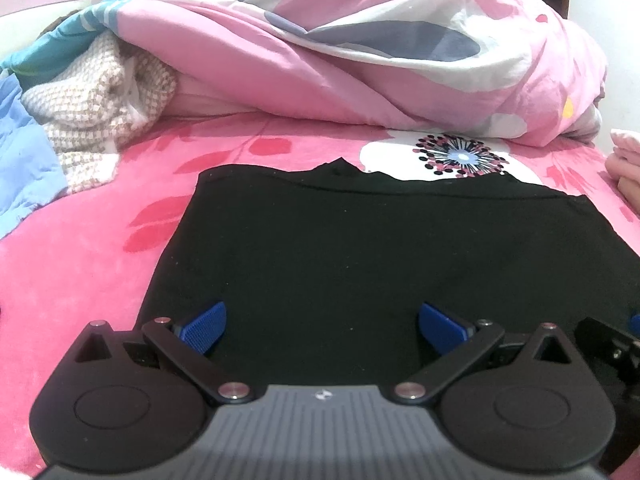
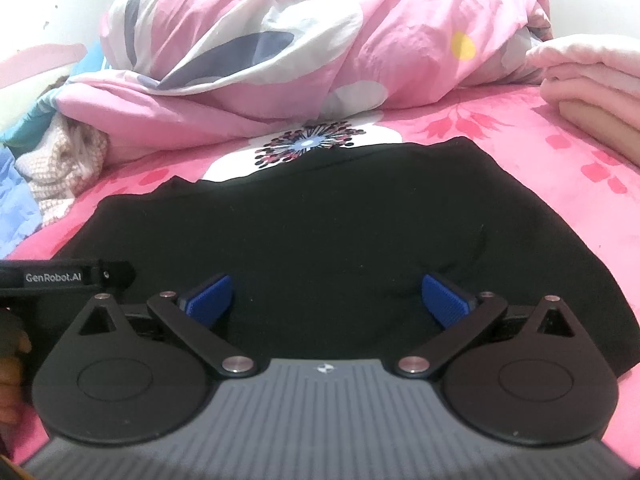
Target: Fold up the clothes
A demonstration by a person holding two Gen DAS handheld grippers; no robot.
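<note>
A black garment [image 1: 360, 240] lies flat and folded on the pink flowered bedsheet [image 1: 92, 264]; its far edge has a small peak at the middle. In the right wrist view the same black garment [image 2: 340, 216] fills the middle. My left gripper [image 1: 322, 326] hovers over the near part of the cloth, blue pads wide apart, nothing between them. My right gripper [image 2: 326, 300] is open too, over the garment's near edge, with only flat cloth below the gap. Each gripper shows at the edge of the other's view.
A rumpled pink quilt [image 1: 360, 48] is heaped along the far side of the bed. A beige checked garment [image 1: 96, 108] and blue cloth [image 1: 24, 160] lie at the far left. Folded pale pink cloth [image 2: 592, 76] sits at the far right.
</note>
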